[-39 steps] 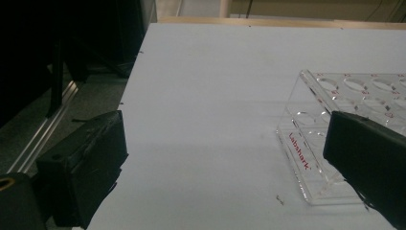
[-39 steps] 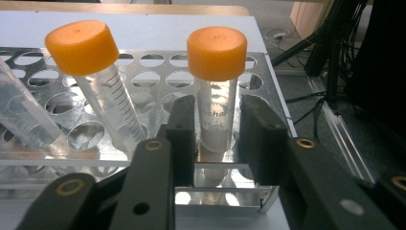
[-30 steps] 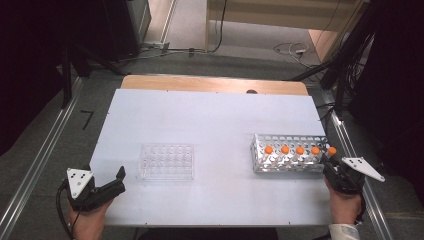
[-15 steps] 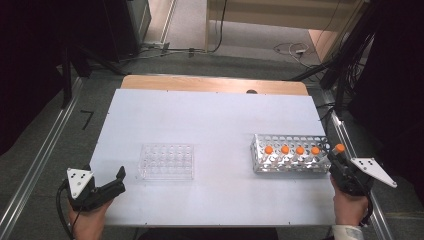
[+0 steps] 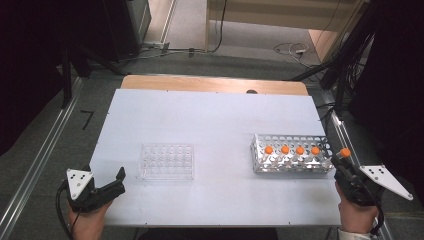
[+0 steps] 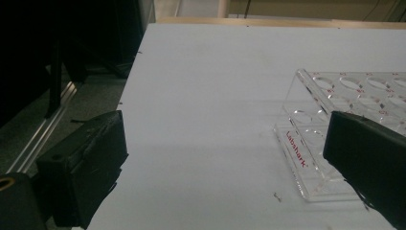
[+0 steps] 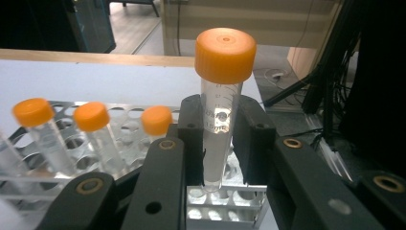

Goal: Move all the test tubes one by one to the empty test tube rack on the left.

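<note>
Four capped tubes (image 5: 292, 149) racked, one (image 7: 221, 103) gripped.

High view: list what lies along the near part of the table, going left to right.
Left gripper, jaws open → clear plastic rack → metal rack with four orange-capped tubes → right gripper, shut on one orange-capped tube.

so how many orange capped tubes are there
5. Four tubes stand in a row in the metal rack, capped at and. The fifth tube is held upright in the right gripper, off the rack's right end.
</note>
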Demonstrator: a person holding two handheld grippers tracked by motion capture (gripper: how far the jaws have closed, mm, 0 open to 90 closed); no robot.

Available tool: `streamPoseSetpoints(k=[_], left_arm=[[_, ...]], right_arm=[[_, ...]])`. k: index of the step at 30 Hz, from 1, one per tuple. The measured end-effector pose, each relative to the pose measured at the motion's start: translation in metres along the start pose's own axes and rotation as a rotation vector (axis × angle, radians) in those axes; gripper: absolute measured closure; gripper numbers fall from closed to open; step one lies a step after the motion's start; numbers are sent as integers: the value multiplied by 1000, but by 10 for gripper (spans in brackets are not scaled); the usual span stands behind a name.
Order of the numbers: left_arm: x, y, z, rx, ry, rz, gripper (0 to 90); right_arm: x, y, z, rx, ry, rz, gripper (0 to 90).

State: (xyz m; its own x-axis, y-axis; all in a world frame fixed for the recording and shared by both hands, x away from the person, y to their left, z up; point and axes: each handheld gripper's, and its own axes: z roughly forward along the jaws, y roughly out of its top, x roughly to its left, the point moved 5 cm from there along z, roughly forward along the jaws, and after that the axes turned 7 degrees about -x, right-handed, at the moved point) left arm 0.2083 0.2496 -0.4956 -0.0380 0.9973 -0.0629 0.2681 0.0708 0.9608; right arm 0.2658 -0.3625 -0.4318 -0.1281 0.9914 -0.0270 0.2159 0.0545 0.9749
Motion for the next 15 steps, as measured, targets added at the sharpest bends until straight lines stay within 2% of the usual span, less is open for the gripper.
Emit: streamPoseSetpoints(k=[3,4,8,11,12,15], left_arm=[[0,0,-1,-1,-2,2,12],[-1,0,-1,0,-3,4,12],[-2,0,-2,0,-10,4,12],[-3,0,-2,0,-14,5,11],[-4,0,-2,-1,-17,5,12],[-5,1,-3,-5,-20,3,12]], right_arm=[[4,-1,-4,4,15,0,721],[9,-3,-7,11,36,-1,722],[17,-7,-11,25,67,-14,721],[27,-11,-15,35,103,-15,721],[35,-13,-16,39,125,-28,721],[43,-14,-17,44,147,-41,722]])
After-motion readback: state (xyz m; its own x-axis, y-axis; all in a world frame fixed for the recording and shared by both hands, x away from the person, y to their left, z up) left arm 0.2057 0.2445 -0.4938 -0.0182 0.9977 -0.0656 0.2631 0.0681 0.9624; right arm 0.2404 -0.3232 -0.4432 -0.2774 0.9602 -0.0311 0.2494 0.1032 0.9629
